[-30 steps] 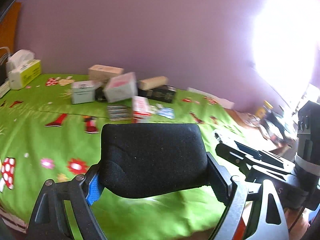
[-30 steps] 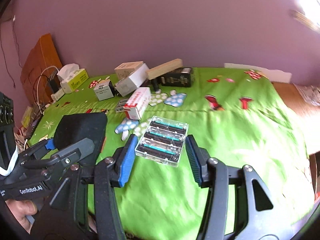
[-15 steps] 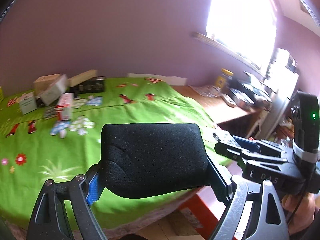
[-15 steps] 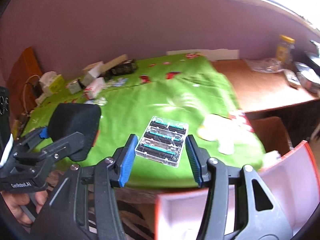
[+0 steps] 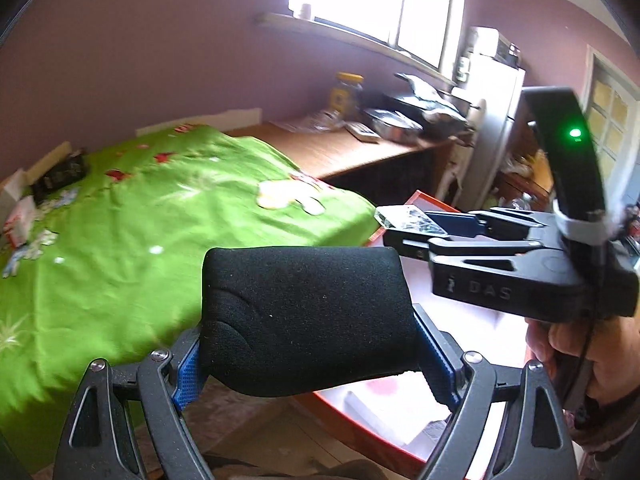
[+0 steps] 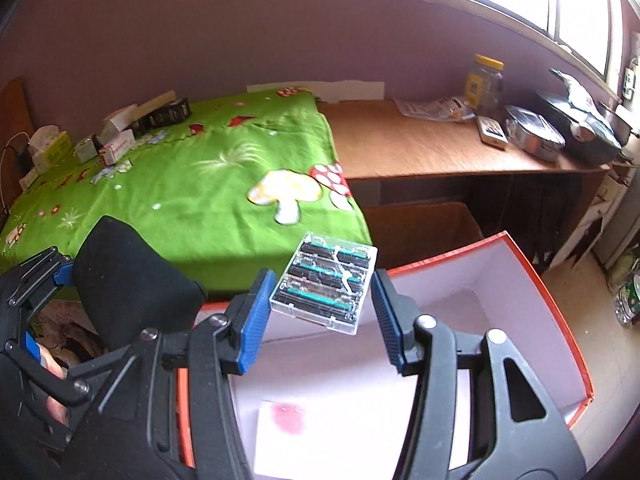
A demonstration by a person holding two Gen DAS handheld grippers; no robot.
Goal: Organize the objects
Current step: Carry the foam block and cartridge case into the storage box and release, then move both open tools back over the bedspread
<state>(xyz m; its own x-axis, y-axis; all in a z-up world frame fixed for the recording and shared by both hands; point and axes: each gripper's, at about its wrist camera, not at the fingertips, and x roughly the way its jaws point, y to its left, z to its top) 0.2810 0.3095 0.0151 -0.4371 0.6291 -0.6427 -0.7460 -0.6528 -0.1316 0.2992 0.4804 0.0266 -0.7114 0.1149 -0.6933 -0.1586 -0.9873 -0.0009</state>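
Note:
My left gripper [image 5: 312, 360] is shut on a black padded pouch [image 5: 304, 312], which fills the gap between the blue pads. The right gripper [image 6: 320, 314] is shut on a clear plastic case of razor cartridges [image 6: 326, 286], held tilted in the air. Both hang over an orange box with a white inside [image 6: 520, 280], which lies on the floor beside the bed. In the left wrist view the right gripper [image 5: 440, 232] holds the clear case [image 5: 404, 218] above the box's rim [image 5: 360, 412]. A white sheet with a pink stain [image 6: 286, 420] lies in the box.
A green mushroom-print bedspread [image 6: 200, 184] carries small boxes and blister packs [image 6: 116, 148] at its far left. A wooden desk [image 6: 420, 148] to the right holds a yellow-lidded jar [image 6: 484, 84], a remote and metal tins. A brown carton [image 6: 420, 224] stands behind the orange box.
Both grippers have swung to the right, from over the green bedspread to above the orange box. Each keeps the same grip on its object.

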